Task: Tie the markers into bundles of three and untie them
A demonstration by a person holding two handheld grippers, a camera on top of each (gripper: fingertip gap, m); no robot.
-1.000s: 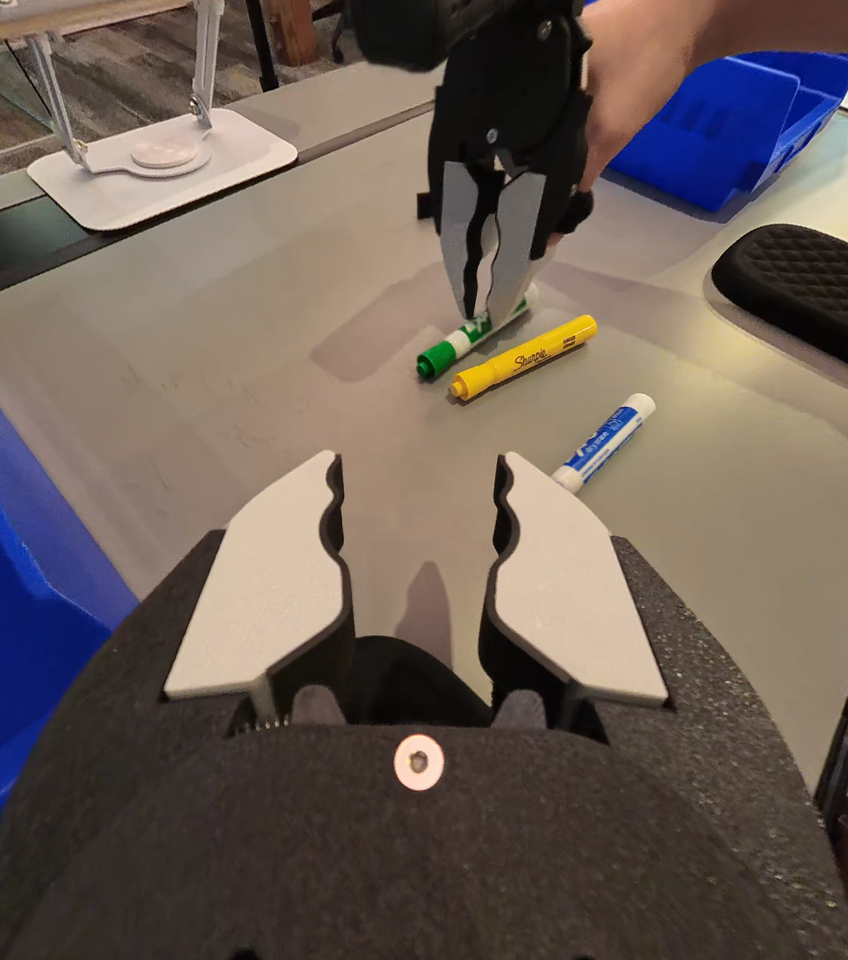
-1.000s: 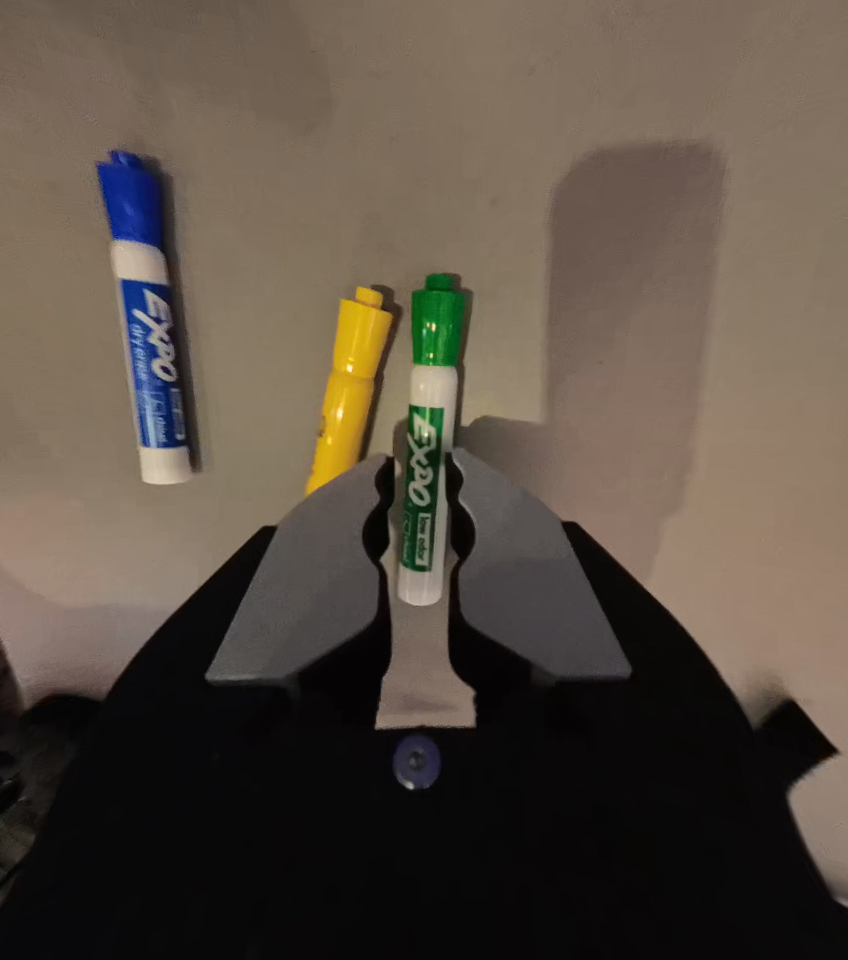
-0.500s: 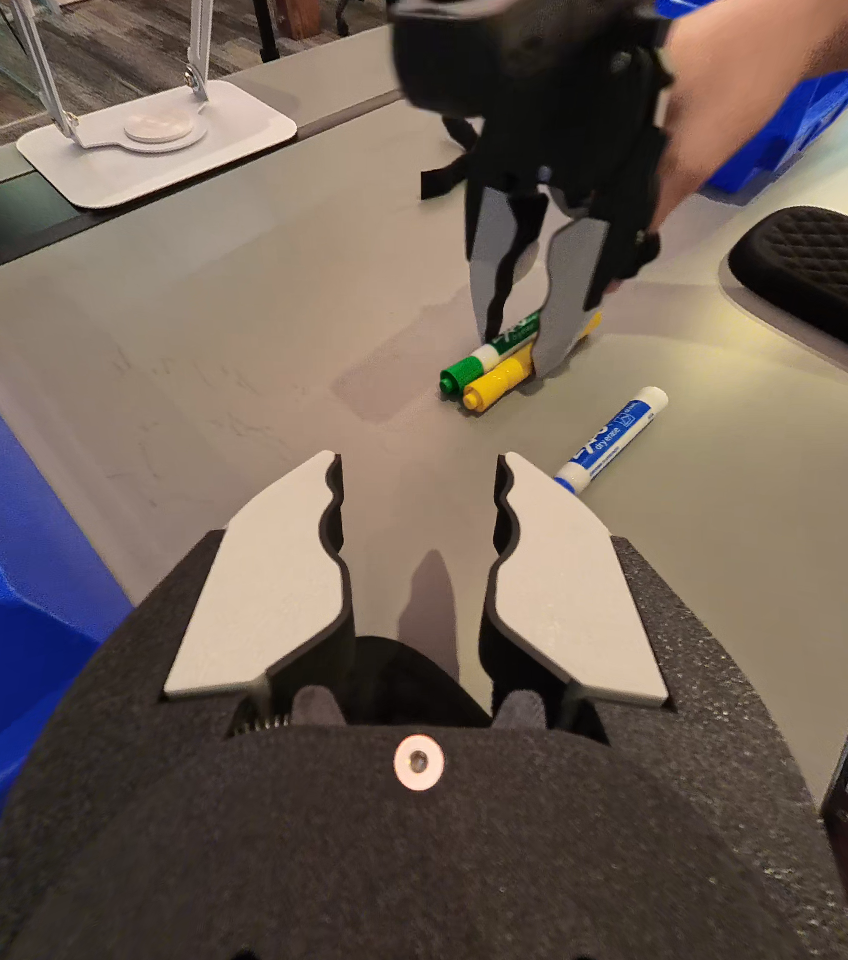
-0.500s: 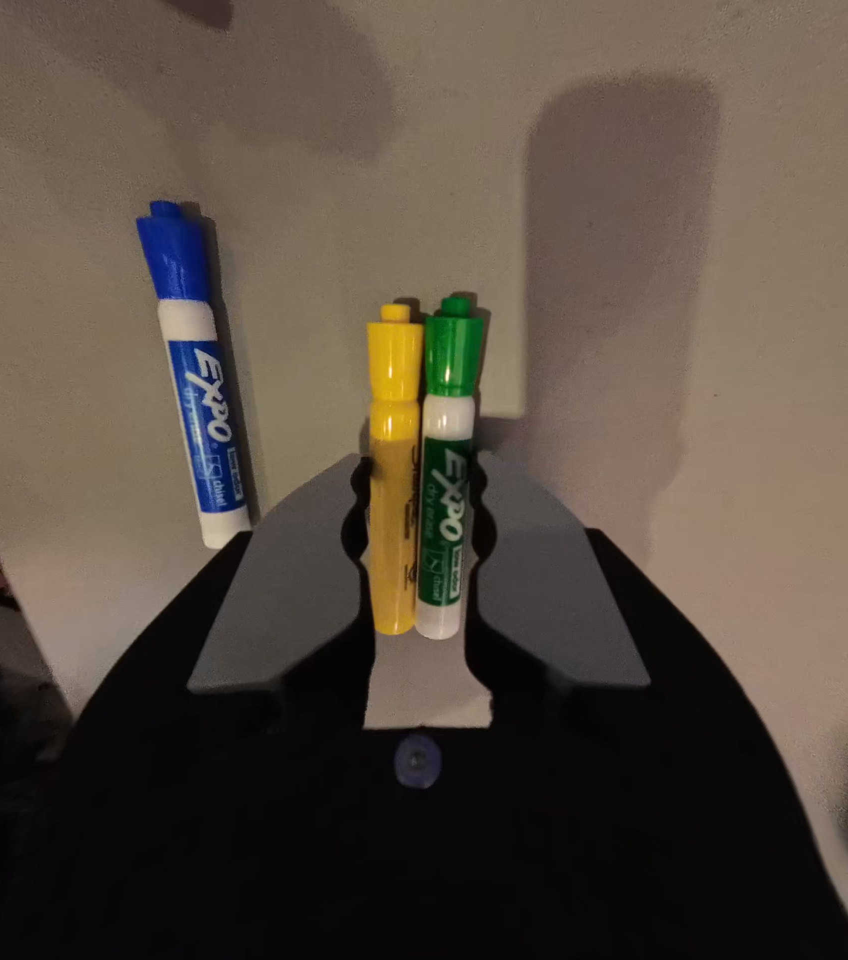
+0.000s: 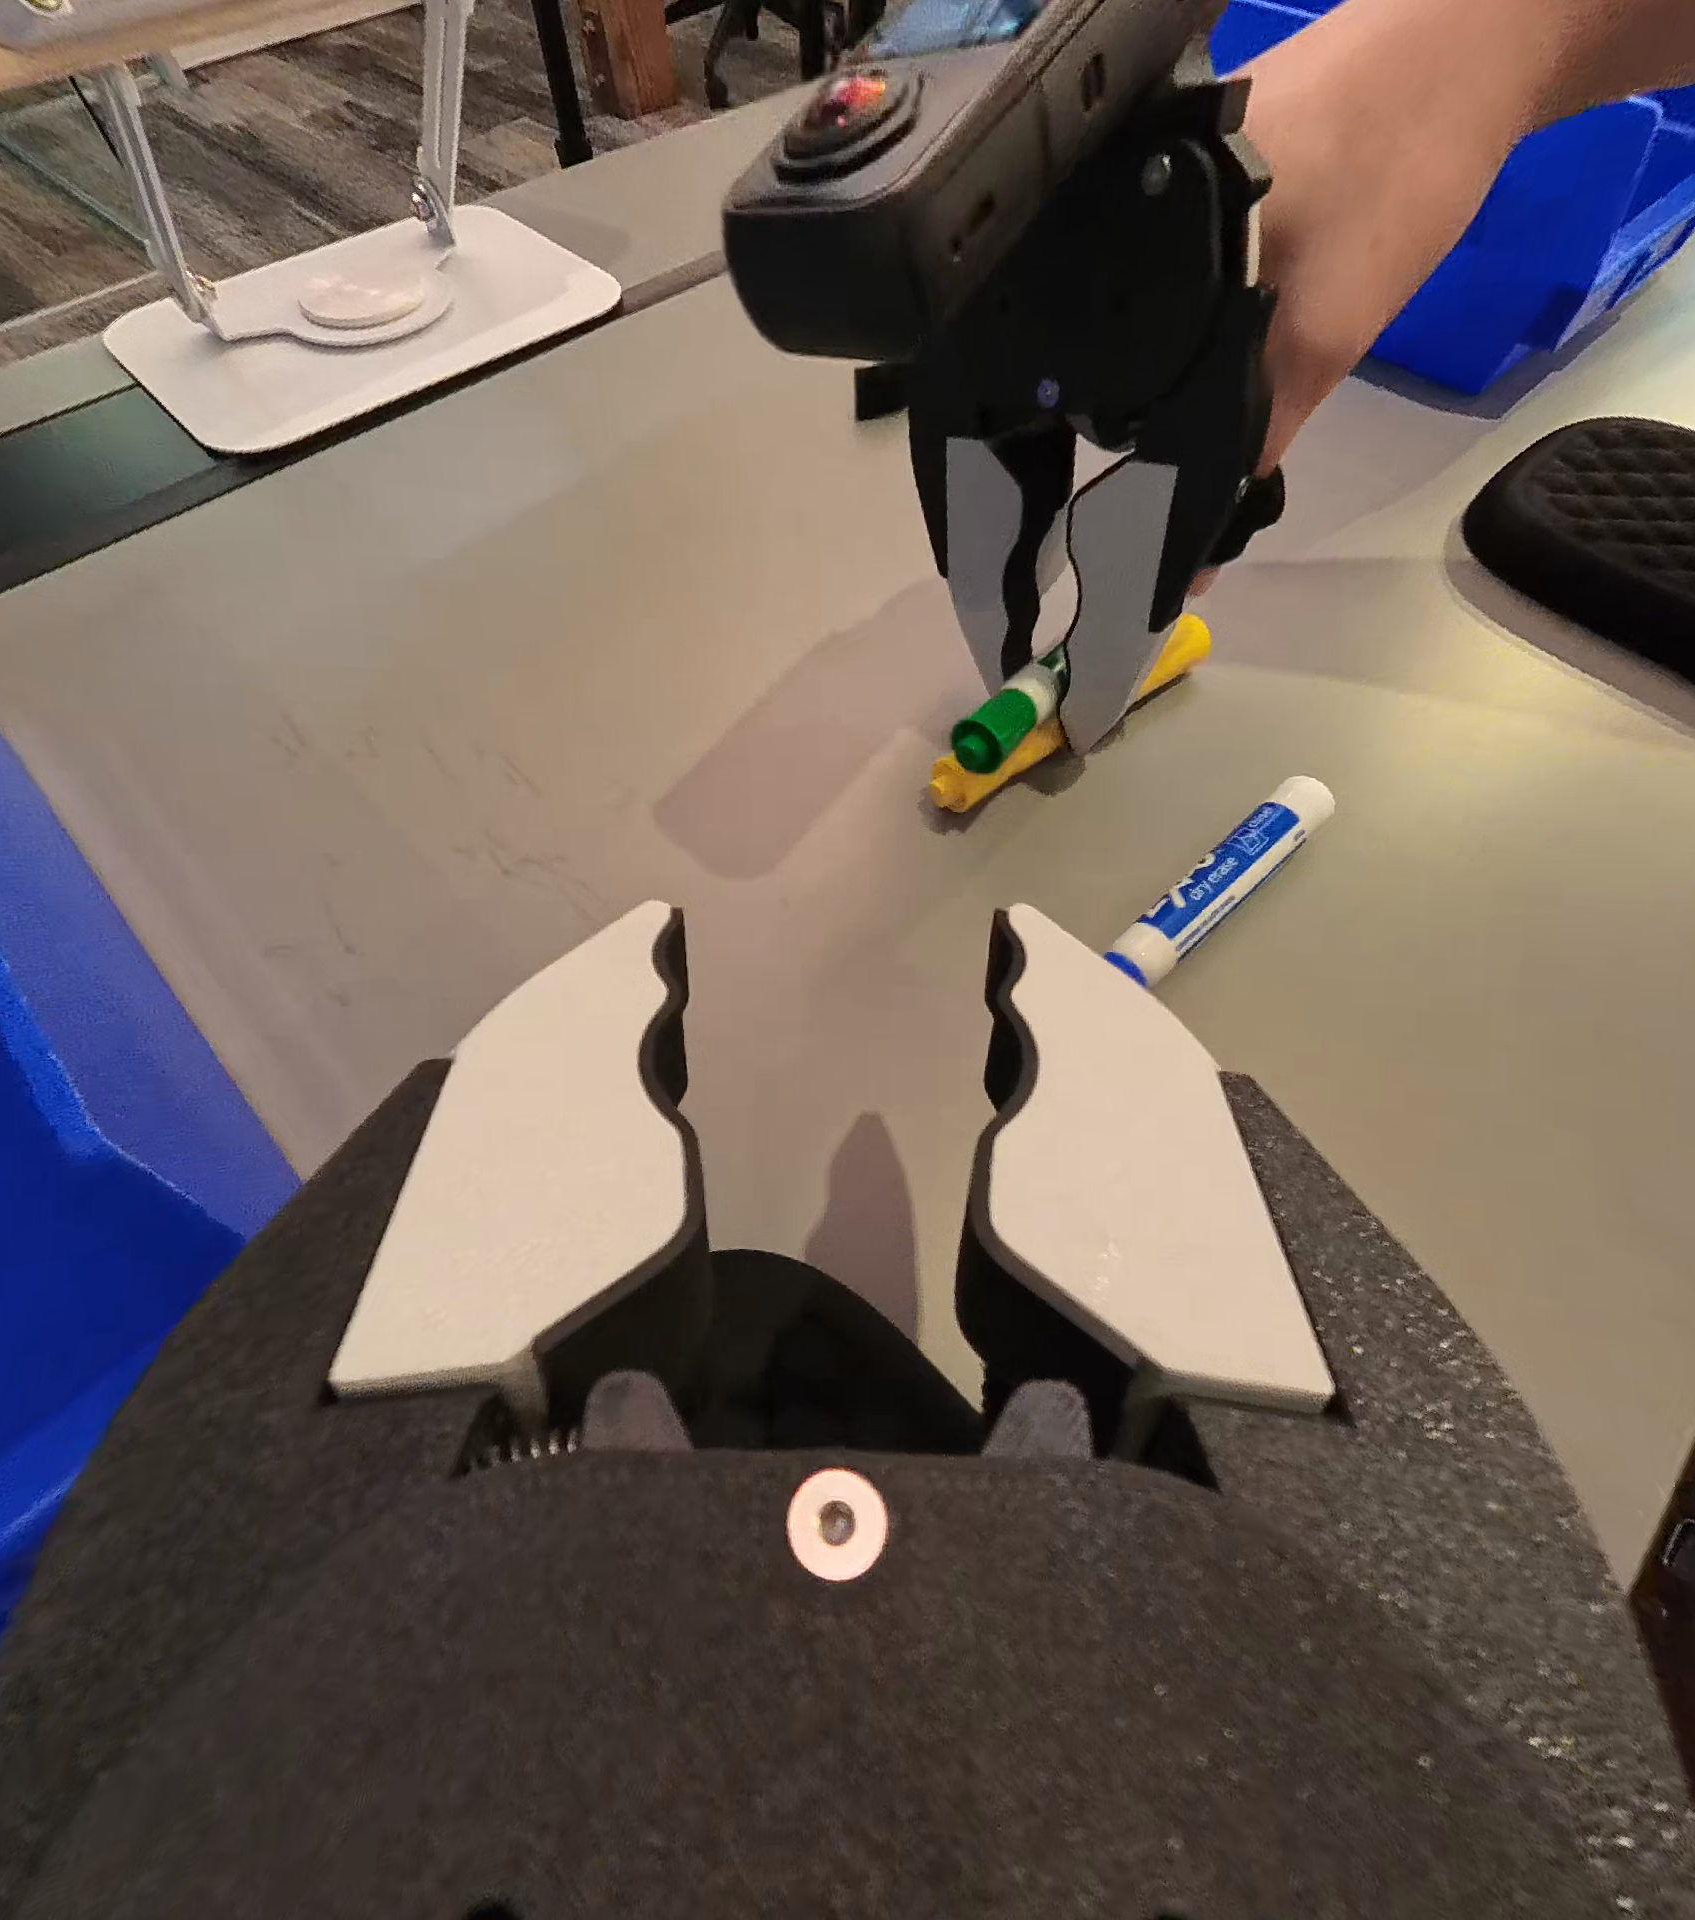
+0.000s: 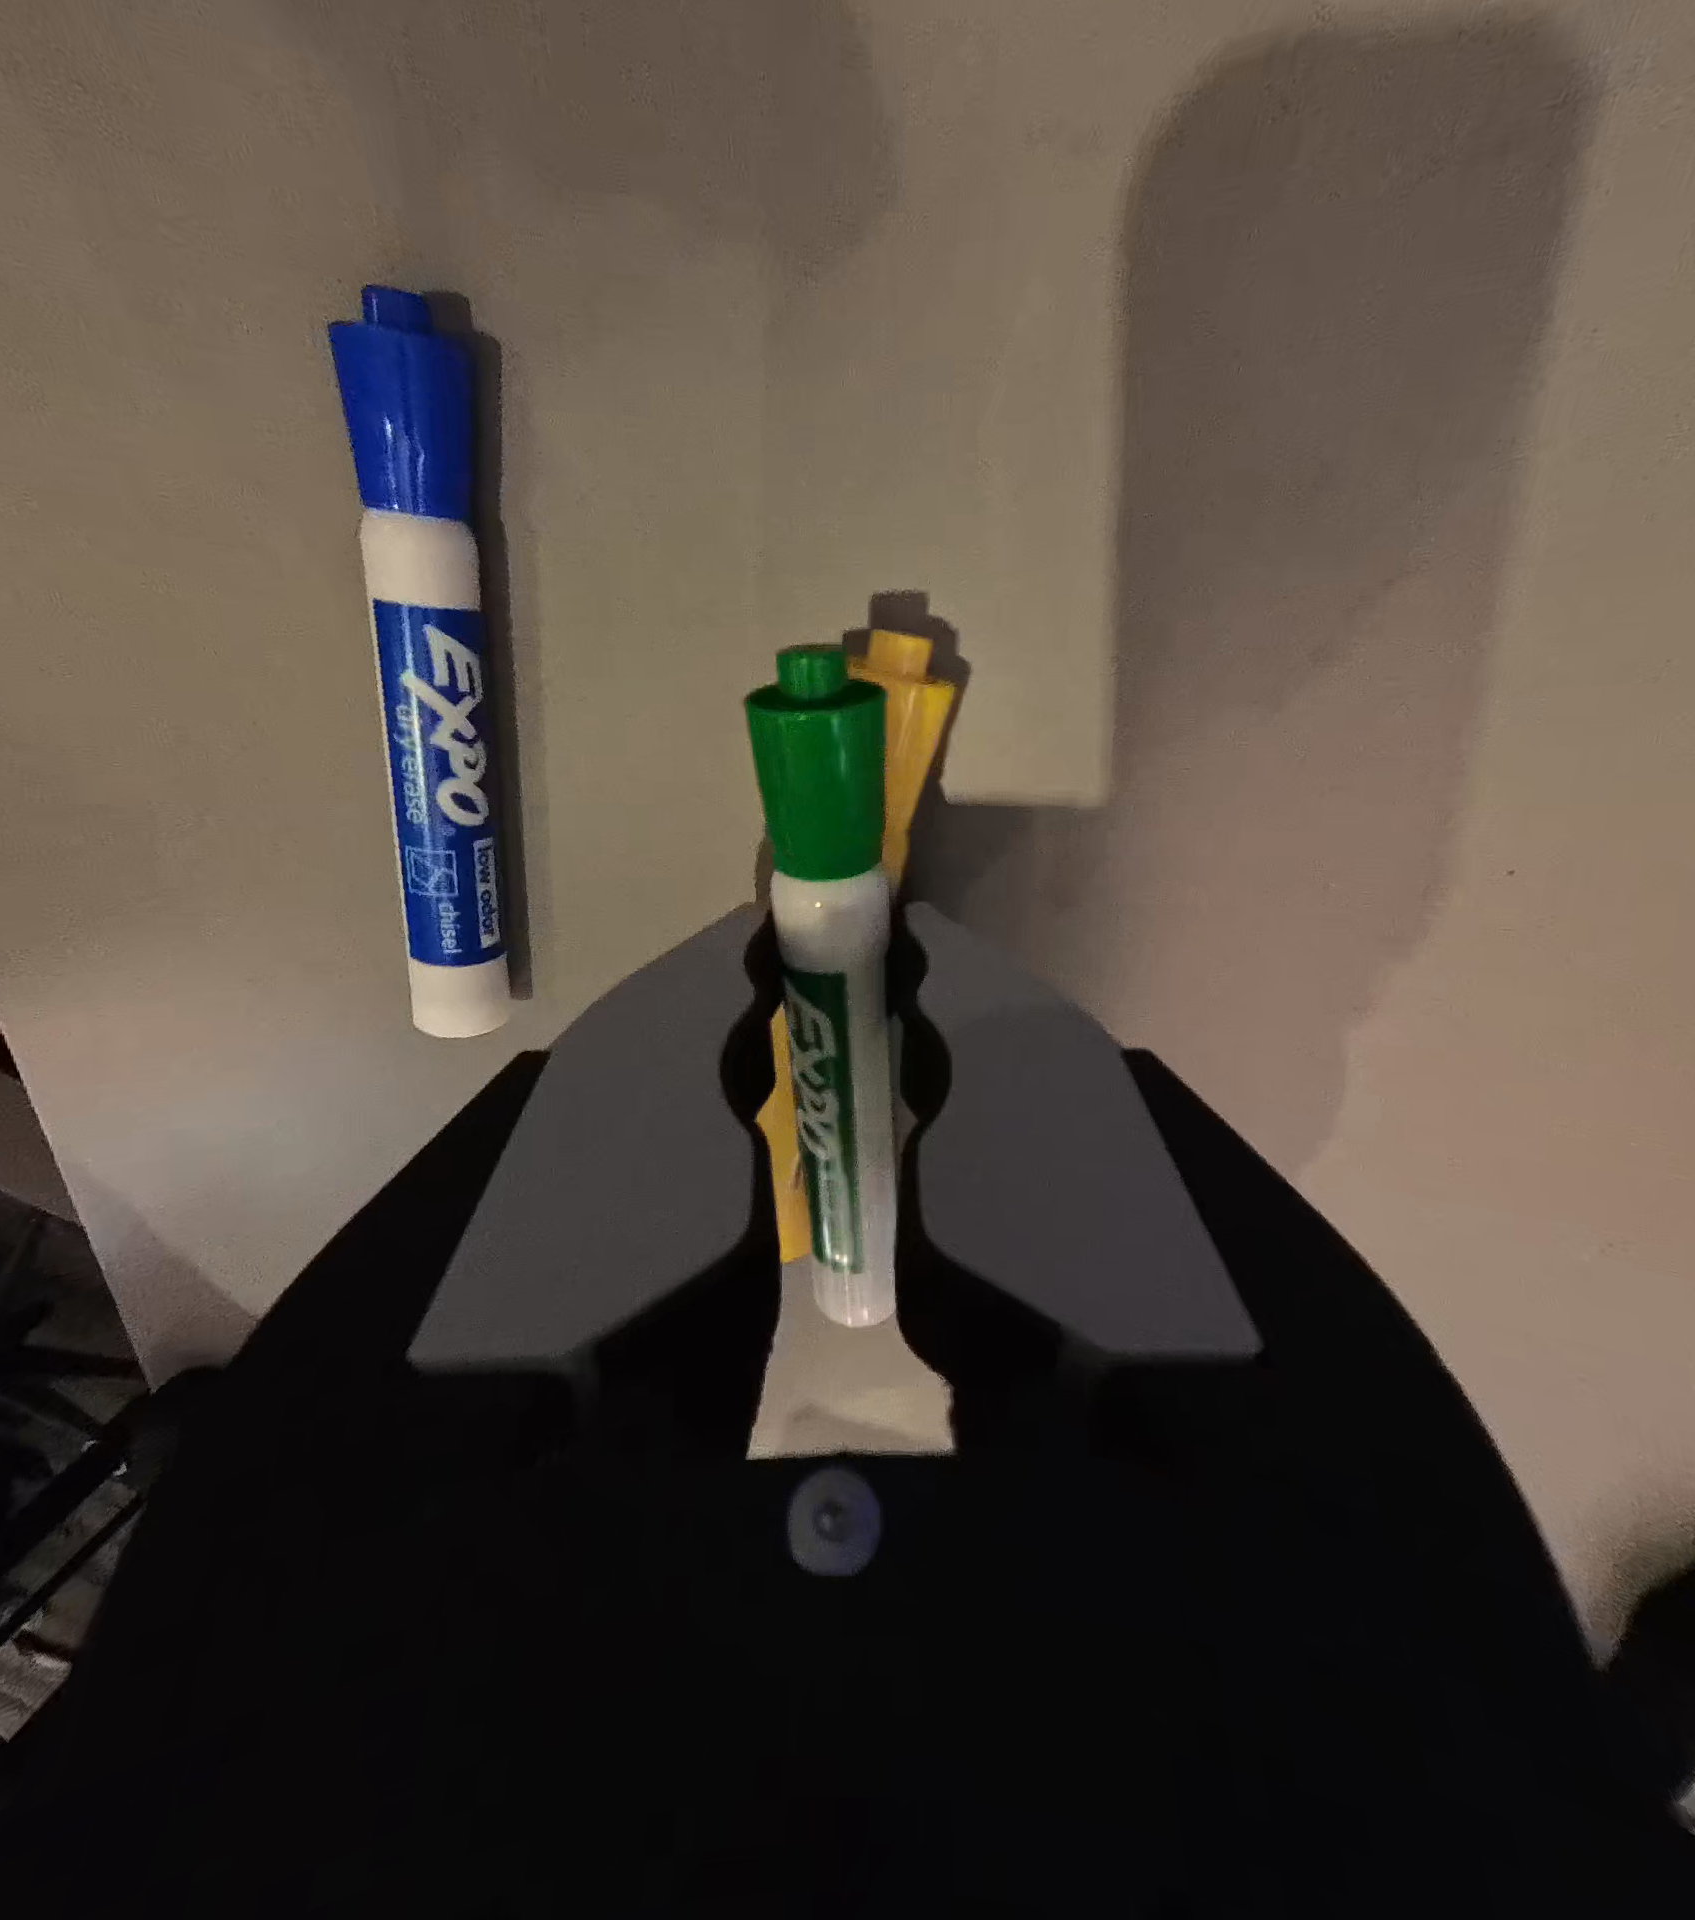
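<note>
We see bare tabletop [image 5: 510, 727] ahead of the left gripper [image 5: 835, 971]. A blue bin [image 5: 43, 1091] blocks the left side. The right gripper [image 5: 1045, 686] and blue marker [image 5: 1222, 883] occupy the right front; a black pad [image 5: 1653, 561] lies beyond.

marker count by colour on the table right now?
green marker: 1, in the right gripper
yellow marker: 1, crossed under the green one
blue marker: 1, lying apart on the table
Total: 3 markers
</note>
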